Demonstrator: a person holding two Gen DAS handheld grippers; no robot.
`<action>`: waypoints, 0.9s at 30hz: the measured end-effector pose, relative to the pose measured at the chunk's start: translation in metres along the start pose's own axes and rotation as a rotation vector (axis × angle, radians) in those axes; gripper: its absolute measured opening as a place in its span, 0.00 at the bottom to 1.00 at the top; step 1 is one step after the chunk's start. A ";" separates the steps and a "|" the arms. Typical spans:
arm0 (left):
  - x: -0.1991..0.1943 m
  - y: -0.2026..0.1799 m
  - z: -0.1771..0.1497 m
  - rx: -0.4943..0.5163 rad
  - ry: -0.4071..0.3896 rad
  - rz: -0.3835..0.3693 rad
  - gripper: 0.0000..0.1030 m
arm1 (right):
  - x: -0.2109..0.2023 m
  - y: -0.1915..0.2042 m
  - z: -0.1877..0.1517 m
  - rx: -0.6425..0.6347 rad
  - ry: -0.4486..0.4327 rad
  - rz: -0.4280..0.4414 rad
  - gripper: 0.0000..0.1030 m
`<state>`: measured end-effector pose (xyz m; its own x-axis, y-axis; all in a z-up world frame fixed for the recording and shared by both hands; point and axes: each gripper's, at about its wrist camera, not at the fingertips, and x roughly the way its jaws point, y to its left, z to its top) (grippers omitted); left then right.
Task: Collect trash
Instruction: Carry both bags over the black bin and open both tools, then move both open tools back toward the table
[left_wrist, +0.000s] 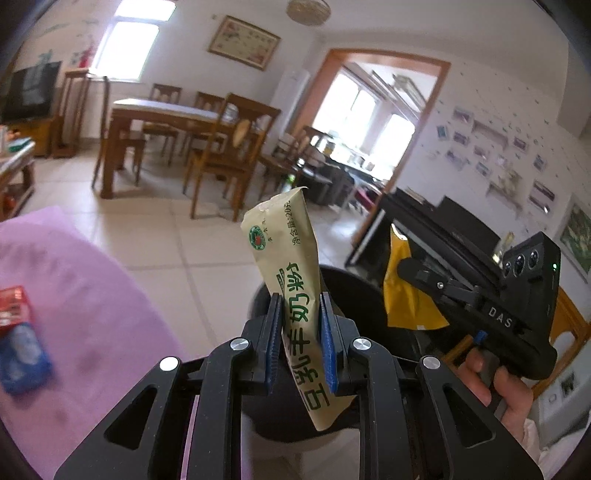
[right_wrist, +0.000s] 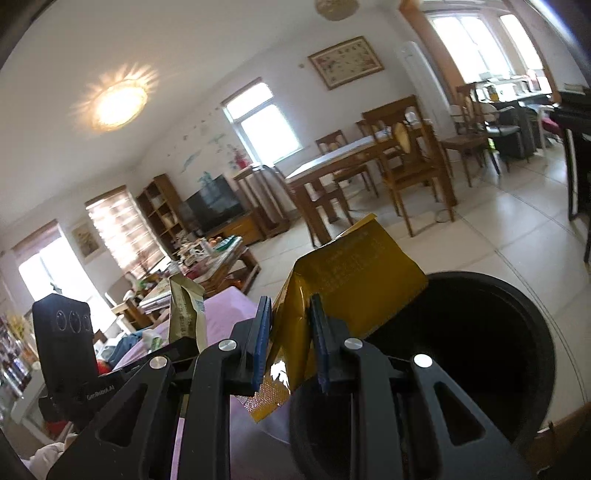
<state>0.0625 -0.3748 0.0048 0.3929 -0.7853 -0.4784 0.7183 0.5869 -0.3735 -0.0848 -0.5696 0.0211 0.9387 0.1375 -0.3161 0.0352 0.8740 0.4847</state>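
My left gripper (left_wrist: 300, 301) is shut on a beige milk-powder sachet (left_wrist: 286, 251) with green print, held upright above the black bin (left_wrist: 354, 291). My right gripper (right_wrist: 289, 302) is shut on a yellow foil packet (right_wrist: 351, 280), held over the near left rim of the black bin (right_wrist: 480, 332). The right gripper with its yellow packet (left_wrist: 402, 295) also shows in the left wrist view. The sachet (right_wrist: 184, 314) also shows at the left of the right wrist view.
A pink cloth (left_wrist: 74, 295) covers the table at left, with a red and blue wrapper (left_wrist: 18, 339) lying on it. A wooden dining table with chairs (left_wrist: 177, 125) stands across the tiled floor. A black piano (left_wrist: 443, 229) stands at right.
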 end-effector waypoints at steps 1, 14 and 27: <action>0.010 -0.006 -0.002 0.005 0.010 -0.007 0.19 | -0.003 -0.007 -0.002 0.009 0.001 -0.008 0.21; 0.103 -0.068 -0.030 0.125 0.126 -0.042 0.19 | -0.020 -0.062 -0.021 0.095 0.014 -0.075 0.21; 0.106 -0.091 -0.038 0.199 0.122 0.035 0.80 | -0.037 -0.079 -0.024 0.129 0.025 -0.126 0.74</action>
<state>0.0170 -0.5036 -0.0420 0.3565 -0.7284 -0.5851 0.8092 0.5537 -0.1964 -0.1302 -0.6324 -0.0249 0.9152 0.0439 -0.4005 0.1970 0.8183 0.5400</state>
